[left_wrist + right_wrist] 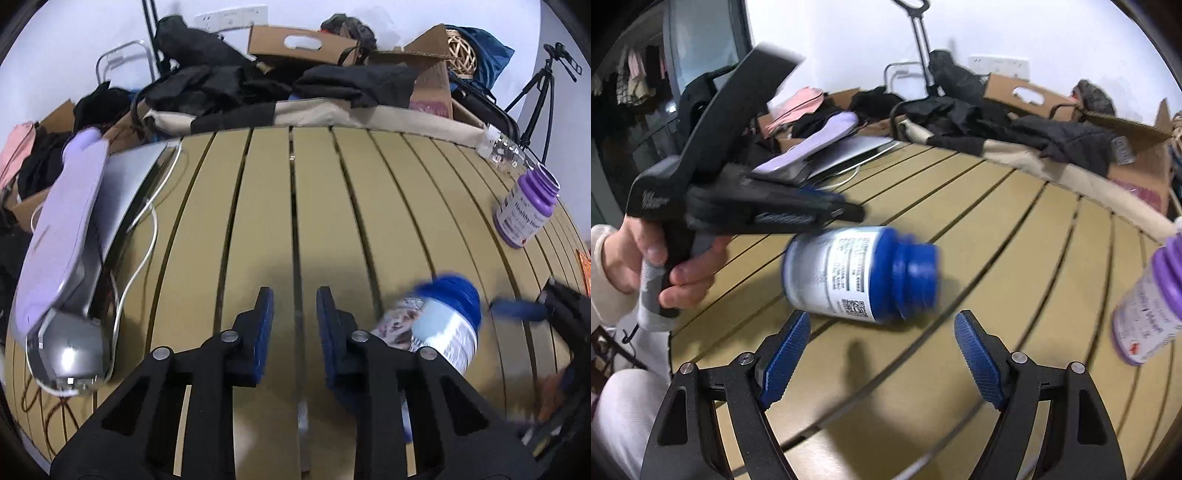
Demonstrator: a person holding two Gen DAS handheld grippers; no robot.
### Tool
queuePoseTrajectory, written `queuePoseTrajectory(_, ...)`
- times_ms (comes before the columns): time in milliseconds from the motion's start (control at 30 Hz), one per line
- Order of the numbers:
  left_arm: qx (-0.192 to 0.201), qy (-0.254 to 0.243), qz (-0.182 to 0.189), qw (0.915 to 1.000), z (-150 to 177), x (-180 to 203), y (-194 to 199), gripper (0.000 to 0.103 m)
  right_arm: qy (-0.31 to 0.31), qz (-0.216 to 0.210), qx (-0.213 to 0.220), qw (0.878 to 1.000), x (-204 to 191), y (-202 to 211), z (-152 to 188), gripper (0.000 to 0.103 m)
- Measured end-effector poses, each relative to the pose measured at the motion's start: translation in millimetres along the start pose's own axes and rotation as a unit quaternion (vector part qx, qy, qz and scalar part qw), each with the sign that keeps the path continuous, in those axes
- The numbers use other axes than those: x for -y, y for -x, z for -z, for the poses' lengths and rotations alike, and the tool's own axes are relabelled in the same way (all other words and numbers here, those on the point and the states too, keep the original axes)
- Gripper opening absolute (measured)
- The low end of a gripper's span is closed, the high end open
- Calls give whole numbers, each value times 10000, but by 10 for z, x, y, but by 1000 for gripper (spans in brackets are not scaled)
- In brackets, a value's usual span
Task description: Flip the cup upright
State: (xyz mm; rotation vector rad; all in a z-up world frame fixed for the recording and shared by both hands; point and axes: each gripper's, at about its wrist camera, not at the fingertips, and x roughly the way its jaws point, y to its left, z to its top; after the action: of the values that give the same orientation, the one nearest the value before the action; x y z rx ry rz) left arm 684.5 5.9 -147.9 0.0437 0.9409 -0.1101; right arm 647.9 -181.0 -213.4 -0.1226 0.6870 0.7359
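My right gripper (882,354) hangs with fingers wide, just short of the blue-necked cup (860,275) lying on its side on the slatted worktop (1015,295). My left gripper (295,332), fingers narrow and empty, sits beside its base. Being round, it may roll away along the slats. Farther right stands a purple bottle (1148,314); boxes and dark clothes crowd the far edge.

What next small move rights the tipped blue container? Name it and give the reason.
Probably ease the right hand-held gripper forward so its open jaws straddle the blue container. It lies on its side on the slatted table, just ahead of the pads and not yet between them. The left hand-held gripper grips nothing, its jaws slightly apart beside the container, and the upright purple bottle stands clear.
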Motion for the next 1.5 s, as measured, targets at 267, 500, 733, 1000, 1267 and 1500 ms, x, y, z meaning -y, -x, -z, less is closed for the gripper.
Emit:
queuePoseTrajectory(267, 185, 94, 213, 9996, 51, 52, 326, 63, -521, 323, 296, 9977, 205, 76, -59, 84)
queuePoseTrajectory(500, -945, -299, 1113, 9888, -60, 342, 265, 87, -637, 378, 359, 9966, 277, 149, -32, 84)
queuePoseTrajectory(733, -1402, -391, 1508, 9778, 8, 627, 119, 63, -803, 672, 401, 9937, 416, 243, -38, 84)
queuePoseTrajectory(1000, -1162, -560, 1466, 9808, 70, 718, 163, 60, -882, 545, 667, 9924, 439, 434, -79, 84)
queuePoseTrajectory(1267, -621, -757, 1687, 9808, 175, 673, 134, 60, -774, 244, 593, 9949, 258, 370, -131, 84)
queuePoseTrajectory(1500, -948, -621, 1514, 9820, 132, 709, -128, 60, -855, 83, 517, 9950, 297, 333, -215, 84)
